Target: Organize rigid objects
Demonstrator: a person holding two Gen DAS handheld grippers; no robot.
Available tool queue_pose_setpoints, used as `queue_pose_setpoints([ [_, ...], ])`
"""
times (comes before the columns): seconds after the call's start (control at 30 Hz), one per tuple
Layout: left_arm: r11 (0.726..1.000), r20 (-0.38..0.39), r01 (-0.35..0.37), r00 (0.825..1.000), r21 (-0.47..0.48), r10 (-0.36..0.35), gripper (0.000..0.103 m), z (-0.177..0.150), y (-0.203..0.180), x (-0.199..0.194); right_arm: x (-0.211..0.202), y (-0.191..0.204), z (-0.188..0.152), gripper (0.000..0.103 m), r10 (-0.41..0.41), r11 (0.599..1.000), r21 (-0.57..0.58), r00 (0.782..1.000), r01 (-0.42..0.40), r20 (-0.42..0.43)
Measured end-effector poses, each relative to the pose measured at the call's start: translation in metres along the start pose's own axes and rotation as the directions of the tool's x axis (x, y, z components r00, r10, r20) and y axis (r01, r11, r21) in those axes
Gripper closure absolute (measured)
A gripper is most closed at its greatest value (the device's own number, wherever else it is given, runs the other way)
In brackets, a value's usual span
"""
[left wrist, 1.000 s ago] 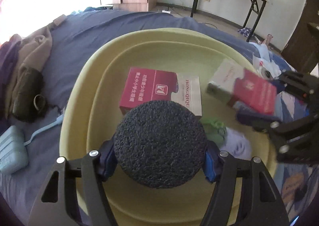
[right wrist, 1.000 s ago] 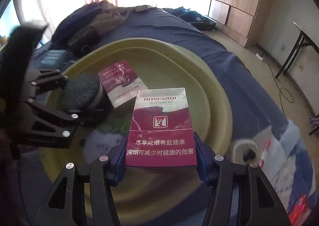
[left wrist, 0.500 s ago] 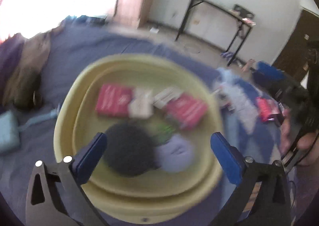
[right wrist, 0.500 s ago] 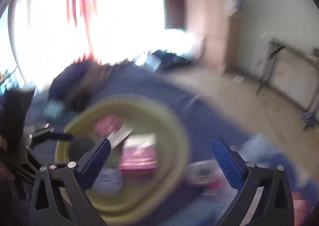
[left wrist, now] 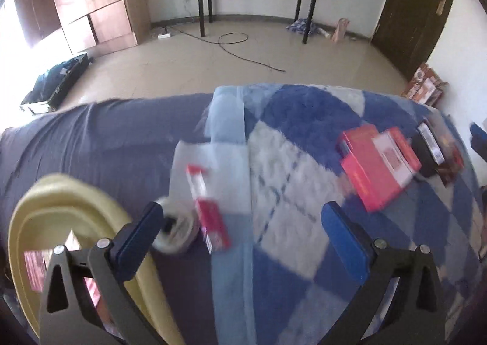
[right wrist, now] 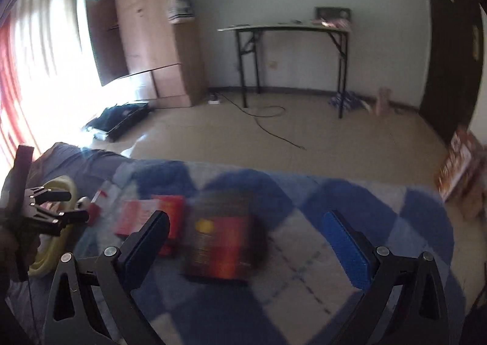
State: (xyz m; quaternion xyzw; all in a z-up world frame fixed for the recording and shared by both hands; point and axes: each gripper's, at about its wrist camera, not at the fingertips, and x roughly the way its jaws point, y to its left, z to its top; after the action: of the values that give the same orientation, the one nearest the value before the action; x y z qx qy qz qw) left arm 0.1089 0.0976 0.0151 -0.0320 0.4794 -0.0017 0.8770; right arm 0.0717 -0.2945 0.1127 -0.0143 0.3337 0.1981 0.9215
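My left gripper (left wrist: 243, 232) hangs open and empty over a blue-and-white checked blanket (left wrist: 292, 144). Near its left finger lie a white tape roll (left wrist: 176, 232) and a slim red pack (left wrist: 210, 217). A red box (left wrist: 377, 162) and a dark box (left wrist: 435, 147) lie farther right. The yellow basin (left wrist: 61, 193) sits at the lower left with red packs (left wrist: 33, 263) inside. My right gripper (right wrist: 248, 232) is open too, empty, above a blurred dark red box (right wrist: 222, 238). Left of that are the red box (right wrist: 152, 217), the left gripper (right wrist: 61, 205) and the basin (right wrist: 57, 189).
The bed ends at a tiled floor (left wrist: 231, 65) with a loose cable. A black-legged table (right wrist: 289, 28) stands against the far wall and a wooden wardrobe (right wrist: 152, 40) at the left. A carton (right wrist: 459, 168) stands off the bed's right side.
Both grippers opened, leaving the dark foam ball and the cigarette pack in the basin. Both then swung right, away from the basin, over the checked blanket.
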Motion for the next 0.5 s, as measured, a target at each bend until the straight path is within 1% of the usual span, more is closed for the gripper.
queue_pose_setpoints([
  [0.03, 0.999, 0.021, 0.034, 0.999, -0.018, -0.034, 0.0, 0.002, -0.001, -0.001, 0.004, -0.003, -0.002, 0.0, 0.008, 1.0, 0.009, 1.0, -0.008, 0.0],
  [0.07, 0.995, 0.023, 0.098, 0.995, -0.031, -0.097, 0.0, 0.006, -0.006, -0.001, 0.008, -0.005, -0.004, 0.0, 0.027, 0.999, 0.018, 1.0, -0.027, 0.0],
  [0.1, 0.99, 0.015, 0.137, 0.991, -0.028, -0.136, 0.0, 0.008, -0.011, 0.0, 0.012, -0.004, -0.006, 0.0, 0.05, 0.998, 0.022, 0.999, -0.05, 0.001],
  [0.13, 0.982, 0.008, 0.186, 0.983, -0.013, -0.186, 0.0, 0.009, -0.019, -0.001, 0.012, -0.003, -0.009, 0.0, 0.065, 0.998, 0.017, 0.998, -0.065, -0.001],
  [0.17, 0.971, 0.012, 0.239, 0.971, 0.028, -0.239, 0.0, 0.011, -0.032, -0.003, 0.013, 0.0, -0.011, 0.0, 0.078, 0.997, 0.005, 0.997, -0.078, -0.001],
  [0.2, 0.964, 0.018, 0.258, 0.965, 0.065, -0.26, 0.0, 0.012, -0.041, -0.005, 0.01, -0.003, -0.011, 0.0, 0.084, 0.996, -0.007, 0.996, -0.084, -0.002],
  [0.27, 0.952, 0.019, 0.252, 0.966, 0.173, -0.259, 0.0, 0.014, -0.068, -0.003, 0.007, -0.004, -0.016, 0.0, 0.084, 0.995, -0.047, 0.996, -0.085, -0.023],
  [0.3, 0.938, 0.011, 0.249, 0.966, 0.24, -0.26, 0.0, 0.014, -0.081, 0.0, 0.01, -0.001, -0.016, 0.0, 0.08, 0.995, -0.061, 0.996, -0.082, -0.039],
  [0.33, 0.928, -0.002, 0.248, 0.966, 0.277, -0.257, 0.0, 0.013, -0.089, 0.002, 0.013, 0.002, -0.017, 0.0, 0.071, 0.995, -0.071, 0.996, -0.074, -0.053],
  [0.37, 0.918, -0.016, 0.252, 0.966, 0.307, -0.26, 0.0, 0.013, -0.096, 0.005, 0.013, 0.003, -0.017, 0.0, 0.058, 0.994, -0.085, 0.996, -0.064, -0.065],
  [0.4, 0.903, -0.039, 0.271, 0.961, 0.332, -0.274, 0.0, 0.013, -0.103, 0.009, 0.018, 0.007, -0.016, 0.0, 0.044, 0.993, -0.103, 0.996, -0.051, -0.075],
  [0.43, 0.9, -0.049, 0.275, 0.96, 0.339, -0.275, 0.001, 0.013, -0.105, 0.01, 0.024, 0.01, -0.016, 0.001, 0.036, 0.993, -0.113, 0.996, -0.045, -0.08],
  [0.47, 0.904, -0.05, 0.262, 0.964, 0.338, -0.26, 0.001, 0.014, -0.105, 0.013, 0.027, 0.011, -0.016, 0.004, 0.026, 0.992, -0.12, 0.996, -0.036, -0.083],
  [0.5, 0.902, -0.064, 0.268, 0.963, 0.338, -0.262, 0.001, 0.015, -0.105, 0.017, 0.032, 0.009, -0.015, 0.006, 0.019, 0.992, -0.122, 0.996, -0.03, -0.09],
])
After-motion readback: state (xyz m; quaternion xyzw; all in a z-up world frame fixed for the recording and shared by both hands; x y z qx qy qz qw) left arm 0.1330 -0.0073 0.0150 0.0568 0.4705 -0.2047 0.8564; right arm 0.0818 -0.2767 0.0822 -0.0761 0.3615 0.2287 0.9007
